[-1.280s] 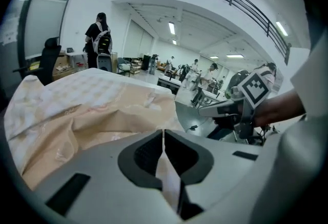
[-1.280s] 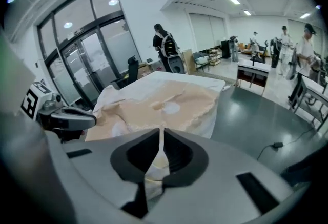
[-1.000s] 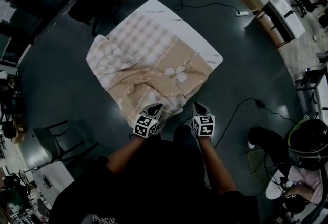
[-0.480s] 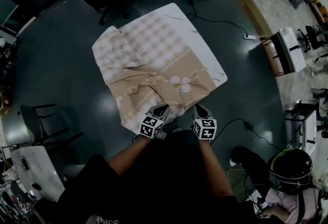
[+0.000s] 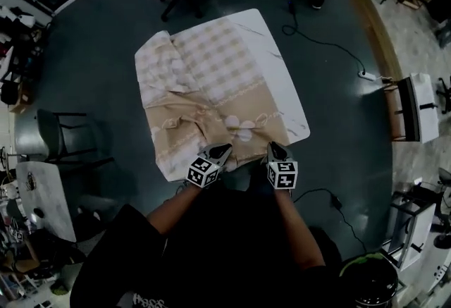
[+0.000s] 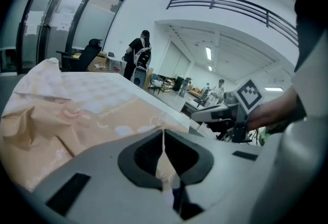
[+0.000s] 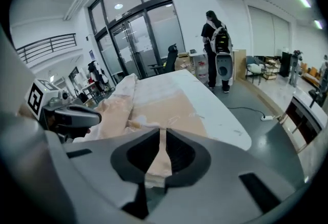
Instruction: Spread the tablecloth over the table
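Note:
A beige and white checked tablecloth (image 5: 204, 95) lies crumpled over most of a white marble-look table (image 5: 285, 99), whose right strip is bare. My left gripper (image 5: 224, 151) is shut on the cloth's near edge (image 6: 163, 159), the fabric pinched thin between its jaws. Close to its right, my right gripper (image 5: 273, 150) is shut on the same near edge (image 7: 160, 159). Both sit at the table's near side, side by side. The cloth bunches in folds (image 5: 176, 127) toward the left.
A grey chair (image 5: 53, 137) stands left of the table, and a white side table (image 5: 42, 197) sits at lower left. A power strip and cable (image 5: 366, 75) lie on the dark floor to the right. A person (image 7: 214, 46) stands beyond the table's far end.
The table and cloth now appear further left and turned in the head view, as the person has shifted around the near side. Both grippers keep their hold on the cloth's edge.

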A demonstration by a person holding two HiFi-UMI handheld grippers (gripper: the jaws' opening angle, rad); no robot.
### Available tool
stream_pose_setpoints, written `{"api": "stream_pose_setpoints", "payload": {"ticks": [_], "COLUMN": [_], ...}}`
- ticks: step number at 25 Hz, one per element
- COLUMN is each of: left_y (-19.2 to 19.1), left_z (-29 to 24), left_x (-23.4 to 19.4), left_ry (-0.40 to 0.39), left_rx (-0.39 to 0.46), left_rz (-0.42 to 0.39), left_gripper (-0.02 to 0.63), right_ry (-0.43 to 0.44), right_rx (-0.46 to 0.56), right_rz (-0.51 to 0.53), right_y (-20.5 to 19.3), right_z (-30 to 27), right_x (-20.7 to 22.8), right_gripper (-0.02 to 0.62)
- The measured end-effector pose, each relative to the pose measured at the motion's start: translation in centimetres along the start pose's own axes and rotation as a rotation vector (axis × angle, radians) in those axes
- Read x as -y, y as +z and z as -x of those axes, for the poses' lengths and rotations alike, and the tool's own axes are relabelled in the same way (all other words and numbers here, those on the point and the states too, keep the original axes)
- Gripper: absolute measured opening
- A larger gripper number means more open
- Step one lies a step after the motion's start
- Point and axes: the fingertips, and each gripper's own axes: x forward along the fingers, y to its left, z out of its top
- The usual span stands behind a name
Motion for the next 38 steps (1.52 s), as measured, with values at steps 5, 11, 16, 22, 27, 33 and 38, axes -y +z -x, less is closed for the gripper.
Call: {"api": "stream_pose_setpoints", "payload": {"ticks": [5, 11, 16, 22, 27, 33, 38], "left_y": [1.6, 1.8, -2.5, -7.9, -7.7, -10.5, -14.0], "left_z": [-4.0, -6.5, -2.1, 2.2, 4.3, 8.9, 13.6], "left_x": [1.1, 1.7, 1.9, 1.2, -0.9, -3.9, -8.8], "left_ry": [0.139, 0.217, 0.288, 0.369, 0.464, 0.639, 0.76], "left_rx": [0.041, 0.048, 0.075, 0.068, 0.081, 0.06, 0.049], "left_rz": [0.11, 0.148, 0.173, 0.196, 0.191, 0.234, 0.313], "left_gripper": [0.021, 0.021, 0.021, 0.021, 0.021, 0.021, 0.021], "right_ry": [0.098, 0.089, 0.162, 0.165, 0.172, 0.091, 0.005], "right_rx": [-0.067, -0.144, -0.246, -0.283, -0.221, -0.2, -0.201], "right_rz": [0.106, 0.118, 0.123, 0.217, 0.228, 0.24, 0.219], "right_y": [1.0, 1.0, -2.5, -5.2, -3.5, -1.9, -1.4], "right_z": [-1.9, -6.8, -9.4, -8.7, -7.3, -5.0, -4.8], "right_x": [3.4, 9.5, 7.1, 3.6, 6.3, 12.9, 16.8], "right_gripper": [0.078, 0.123, 0.166, 0.025, 0.017, 0.017, 0.017]}}
